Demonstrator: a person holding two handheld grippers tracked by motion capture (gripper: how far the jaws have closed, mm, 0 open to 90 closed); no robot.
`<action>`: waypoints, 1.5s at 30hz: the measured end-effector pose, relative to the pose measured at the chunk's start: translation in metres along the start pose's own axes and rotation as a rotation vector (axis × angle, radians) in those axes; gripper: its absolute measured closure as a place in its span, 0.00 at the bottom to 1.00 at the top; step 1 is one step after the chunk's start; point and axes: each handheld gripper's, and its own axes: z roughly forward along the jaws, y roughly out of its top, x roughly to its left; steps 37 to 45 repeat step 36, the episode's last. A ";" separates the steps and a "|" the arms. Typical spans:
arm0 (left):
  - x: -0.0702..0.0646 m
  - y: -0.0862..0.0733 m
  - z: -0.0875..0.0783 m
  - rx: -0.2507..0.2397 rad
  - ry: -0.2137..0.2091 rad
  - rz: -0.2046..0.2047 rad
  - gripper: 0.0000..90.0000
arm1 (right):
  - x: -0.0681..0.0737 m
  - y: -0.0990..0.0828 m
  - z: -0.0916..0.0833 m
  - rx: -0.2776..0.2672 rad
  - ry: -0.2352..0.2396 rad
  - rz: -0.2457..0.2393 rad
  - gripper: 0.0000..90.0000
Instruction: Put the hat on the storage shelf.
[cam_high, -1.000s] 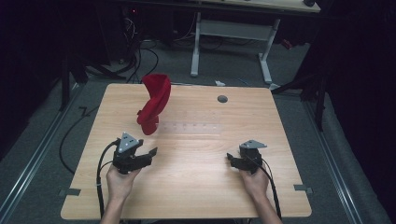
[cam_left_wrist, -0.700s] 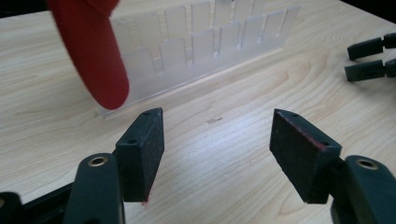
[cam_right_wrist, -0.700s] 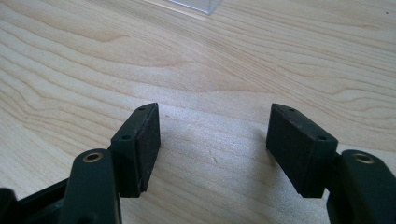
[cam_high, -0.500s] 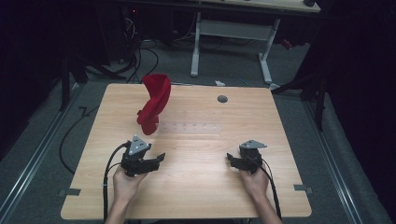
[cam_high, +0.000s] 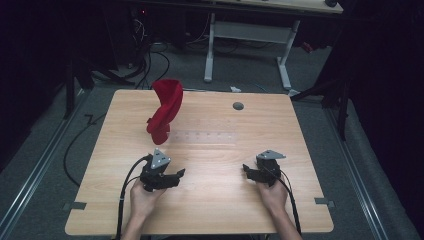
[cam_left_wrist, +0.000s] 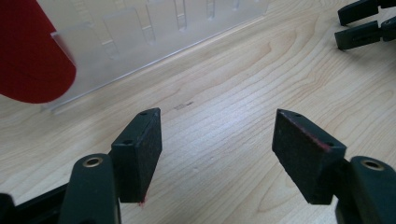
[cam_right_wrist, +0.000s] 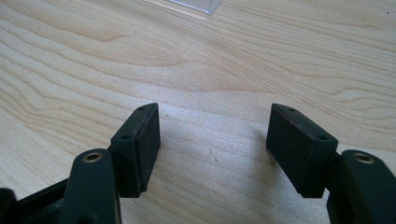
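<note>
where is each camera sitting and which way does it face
High view: fixed above the person's side, looking forward and down on the wooden table; both hands, the left gripper and right gripper show.
Left gripper view: rides the left gripper, looking along its open jaws at the clear slotted rack and red cloth; the right gripper's jaws show top right.
Right gripper view: rides the right gripper, looking low over bare wood, jaws open.
Shared: high and left gripper views both show rack and cloth.
</note>
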 end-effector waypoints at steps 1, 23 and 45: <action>0.000 -0.001 0.001 0.002 0.000 0.001 0.37 | 0.000 0.000 0.000 0.000 0.000 0.000 0.39; 0.012 -0.030 0.040 0.053 0.101 0.058 0.37 | 0.000 0.000 0.000 0.000 0.000 -0.001 0.39; 0.018 -0.039 0.042 0.043 0.083 0.036 0.31 | 0.000 0.000 0.000 0.000 0.002 0.001 0.39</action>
